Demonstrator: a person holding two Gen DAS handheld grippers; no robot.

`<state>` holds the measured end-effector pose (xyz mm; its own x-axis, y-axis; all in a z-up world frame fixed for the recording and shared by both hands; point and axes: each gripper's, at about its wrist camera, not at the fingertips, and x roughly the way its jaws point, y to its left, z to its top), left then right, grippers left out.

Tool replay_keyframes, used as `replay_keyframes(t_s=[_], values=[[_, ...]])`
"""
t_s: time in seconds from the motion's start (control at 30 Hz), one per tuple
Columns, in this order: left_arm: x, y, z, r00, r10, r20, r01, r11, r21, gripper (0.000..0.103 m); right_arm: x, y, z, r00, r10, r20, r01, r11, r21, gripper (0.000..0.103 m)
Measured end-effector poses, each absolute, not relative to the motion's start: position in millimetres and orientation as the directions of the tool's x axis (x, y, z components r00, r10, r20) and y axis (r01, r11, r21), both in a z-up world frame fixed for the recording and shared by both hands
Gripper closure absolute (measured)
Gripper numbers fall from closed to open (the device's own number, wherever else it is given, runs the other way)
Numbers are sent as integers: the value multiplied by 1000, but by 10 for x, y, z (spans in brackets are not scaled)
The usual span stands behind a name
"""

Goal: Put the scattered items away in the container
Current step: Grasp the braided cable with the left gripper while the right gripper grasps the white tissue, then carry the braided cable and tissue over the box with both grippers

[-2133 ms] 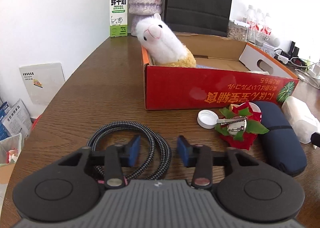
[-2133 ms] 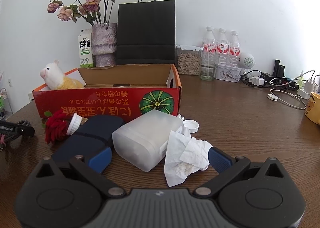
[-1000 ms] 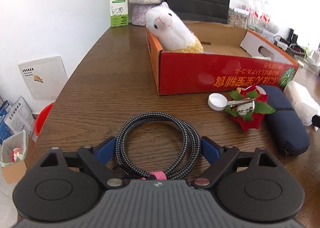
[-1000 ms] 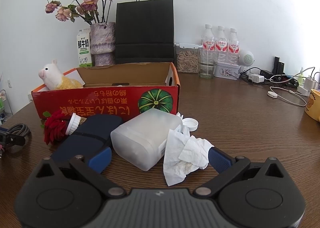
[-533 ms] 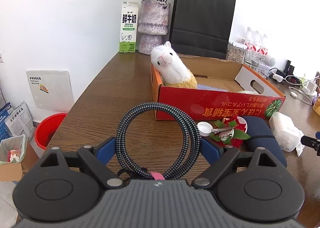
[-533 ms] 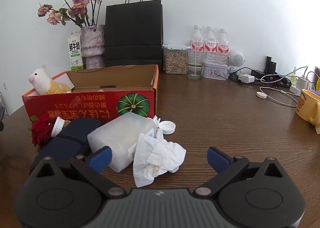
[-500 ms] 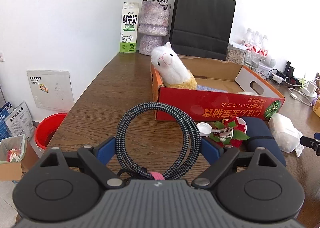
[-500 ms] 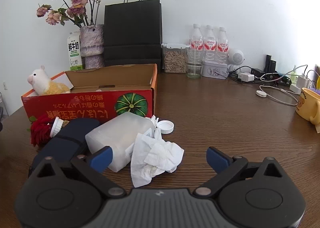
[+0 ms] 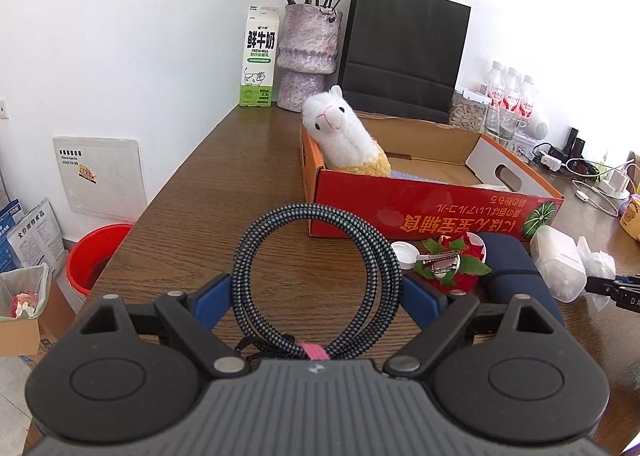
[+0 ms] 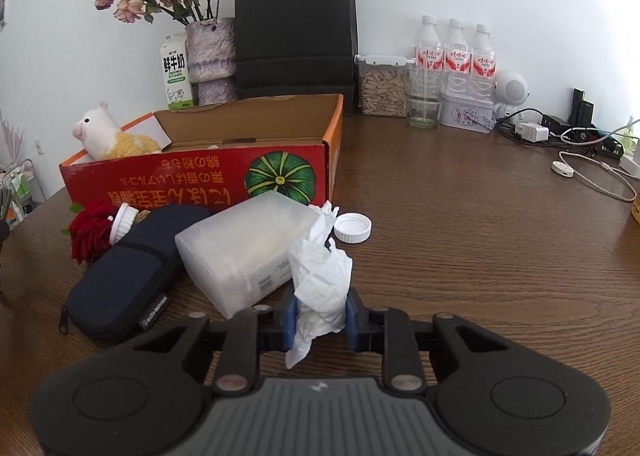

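My left gripper (image 9: 318, 296) is shut on a coiled black-and-white braided cable (image 9: 316, 213), one pad against each side of the coil, which hangs above the wooden table. The red cardboard box (image 9: 420, 212) stands ahead with a white alpaca plush (image 9: 344, 136) in its left corner. My right gripper (image 10: 320, 316) has its jaws closing on a crumpled white tissue (image 10: 322, 276), and both pads press on it. Beside it lie a translucent plastic container (image 10: 240, 252), a dark blue zip case (image 10: 132, 272), a red flower ornament (image 10: 86, 232) and a white cap (image 10: 352, 228).
Behind the box (image 10: 180, 180) stand a black paper bag (image 10: 296, 32), a vase of dried roses (image 10: 210, 52) and a milk carton (image 10: 175, 72). Water bottles (image 10: 456, 52), a seed jar and chargers with cables (image 10: 592, 172) line the back right. A red bucket (image 9: 96, 252) sits on the floor, left.
My left gripper has lifted the coiled cable off the table and tilted up. My right gripper's jaws have come together on the tissue, which now stands bunched up between the pads.
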<state>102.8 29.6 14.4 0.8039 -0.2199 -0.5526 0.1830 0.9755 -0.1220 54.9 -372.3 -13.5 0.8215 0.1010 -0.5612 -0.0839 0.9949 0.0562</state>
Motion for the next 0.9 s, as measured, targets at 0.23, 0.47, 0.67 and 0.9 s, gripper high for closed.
replay_keyframes(t_s=[0.23,0.47,0.67,0.9], values=[[991,237,256,824,-244,-511,203,970,-136,13,486,-3777,82,868,91,-488,-67,996,65,82],[1051,-19,566,854,-307,-419,274,952,-139,13,659,-3617,425,913,120,-390,-106,993,58,82],[1295,-373,816,872,-366,-325,331,930,-159,13,1018,-3343,754,939,157,-307,-150,988,45,82],[1833,-768,817,874,-383,-298,335,921,-199,13,1609,-3133,835,950,173,-260,-149,983,112,82]])
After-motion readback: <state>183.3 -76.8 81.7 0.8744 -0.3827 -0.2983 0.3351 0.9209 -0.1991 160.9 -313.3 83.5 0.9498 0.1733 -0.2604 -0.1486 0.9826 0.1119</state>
